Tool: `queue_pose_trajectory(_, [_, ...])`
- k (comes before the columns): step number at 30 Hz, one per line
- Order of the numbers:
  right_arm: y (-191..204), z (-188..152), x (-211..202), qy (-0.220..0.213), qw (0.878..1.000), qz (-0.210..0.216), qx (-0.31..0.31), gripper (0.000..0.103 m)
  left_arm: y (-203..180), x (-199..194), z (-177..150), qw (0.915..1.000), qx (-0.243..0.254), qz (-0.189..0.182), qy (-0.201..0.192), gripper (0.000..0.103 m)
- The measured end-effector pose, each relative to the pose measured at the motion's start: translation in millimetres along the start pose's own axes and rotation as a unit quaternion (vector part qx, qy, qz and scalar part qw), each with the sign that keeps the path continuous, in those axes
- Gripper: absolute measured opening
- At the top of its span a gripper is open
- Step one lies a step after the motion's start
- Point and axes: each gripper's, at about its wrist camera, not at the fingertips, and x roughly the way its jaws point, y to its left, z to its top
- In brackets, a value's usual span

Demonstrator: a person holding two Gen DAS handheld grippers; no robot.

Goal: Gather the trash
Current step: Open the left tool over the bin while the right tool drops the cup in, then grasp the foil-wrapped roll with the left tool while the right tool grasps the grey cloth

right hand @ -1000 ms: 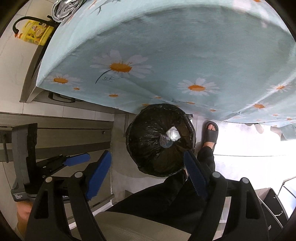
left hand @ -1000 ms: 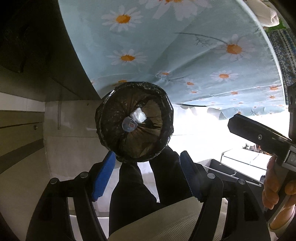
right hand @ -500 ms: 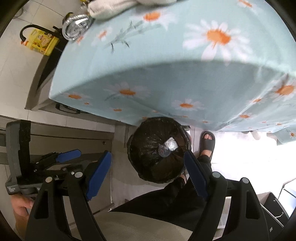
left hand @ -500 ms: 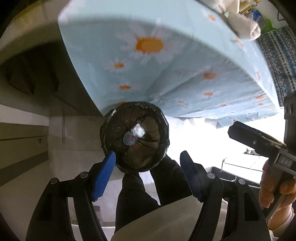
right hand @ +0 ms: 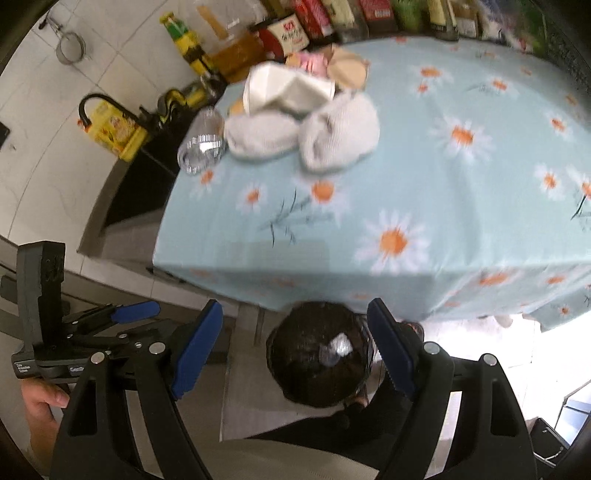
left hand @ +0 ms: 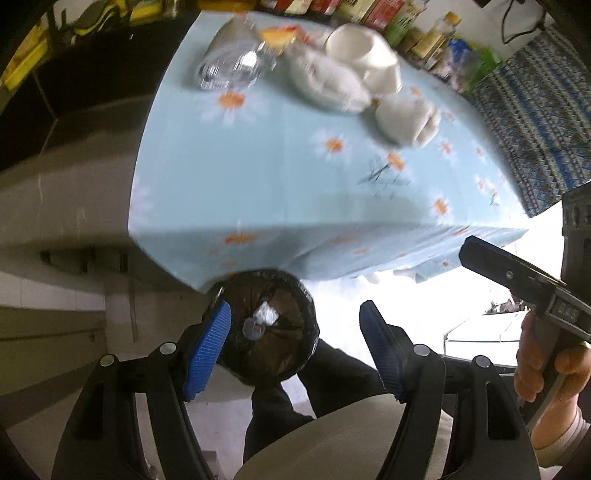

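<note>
A round bin lined with a black bag (left hand: 288,354) (right hand: 310,376) stands on the floor under the table's near edge. A crushed clear bottle (left hand: 260,319) (right hand: 336,347) lies inside it. Above the bin, my left gripper (left hand: 293,308) is open with nothing between its blue pads. My right gripper (right hand: 295,306) is likewise open and holds nothing. On the daisy tablecloth (left hand: 277,166) (right hand: 461,192) lie a clear plastic bottle (left hand: 229,70) (right hand: 201,142), whitish crumpled wads (left hand: 328,83) (right hand: 340,133) and a white paper container (left hand: 364,50) (right hand: 280,90).
Bottles, jars and packets line the table's far edge (right hand: 332,18). A yellow jug (right hand: 110,127) stands on the dark counter to the left. The person's dark trouser legs (left hand: 280,406) are beside the bin. A patterned cloth (left hand: 524,122) hangs at the right.
Both grippers have risen and tipped up. The tabletop with its bottle and white wads has come into view, and the bin now sits lower and smaller. Both jaws stay the same width.
</note>
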Motion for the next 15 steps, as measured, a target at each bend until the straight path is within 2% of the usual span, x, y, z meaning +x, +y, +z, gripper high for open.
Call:
queue_pose_trajectory(8, [-11, 31, -17, -0.035, 0.999, 0.001, 0.004, 0.08, -9, -30, 45, 0.9987, 0.013, 0.01, -0.048, 0.07])
queue_pose_trajectory(15, [-31, 63, -17, -0.05, 0.998, 0.004, 0.027, 0.077, -6, -38, 87, 0.9977, 0.011, 0.02, -0.063, 0.07])
